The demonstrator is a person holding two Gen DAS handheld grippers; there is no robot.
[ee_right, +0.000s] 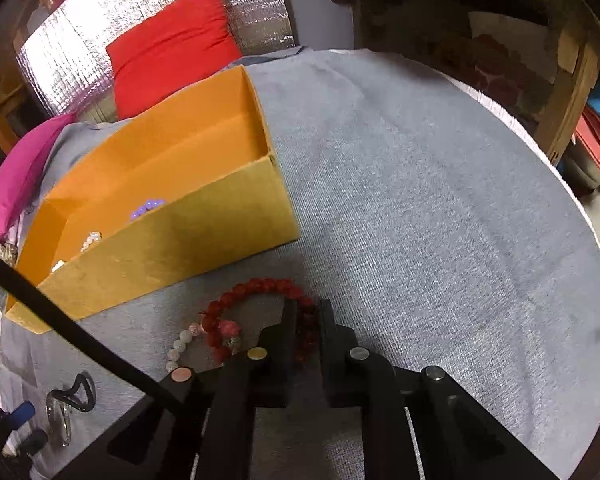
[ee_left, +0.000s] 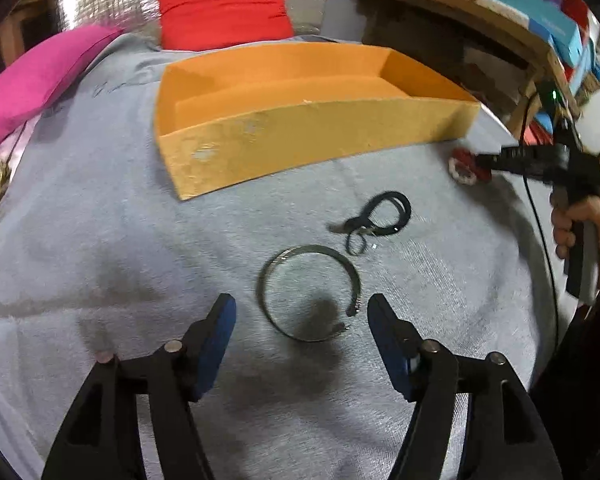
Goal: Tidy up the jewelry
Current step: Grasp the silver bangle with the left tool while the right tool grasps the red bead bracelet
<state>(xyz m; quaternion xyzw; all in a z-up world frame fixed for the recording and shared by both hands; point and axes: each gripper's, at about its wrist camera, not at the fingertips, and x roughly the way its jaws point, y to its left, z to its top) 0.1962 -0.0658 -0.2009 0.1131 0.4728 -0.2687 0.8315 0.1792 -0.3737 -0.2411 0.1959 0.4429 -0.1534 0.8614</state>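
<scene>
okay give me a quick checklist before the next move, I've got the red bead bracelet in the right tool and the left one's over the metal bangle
1. Right tool closed on the red bead bracelet: ok.
2. Left tool open: ok.
3. Metal bangle between the left fingers: not ok, it lies ahead of the tips.
4. Orange box open with room inside: ok.
5. White bead bracelet apart from the red one: cannot tell.
6. Black cord clear of the bangle: ok.

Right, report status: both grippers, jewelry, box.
Left gripper open above metal bangle. Right gripper shut on red bead bracelet. Orange box nearby, path clear.
</scene>
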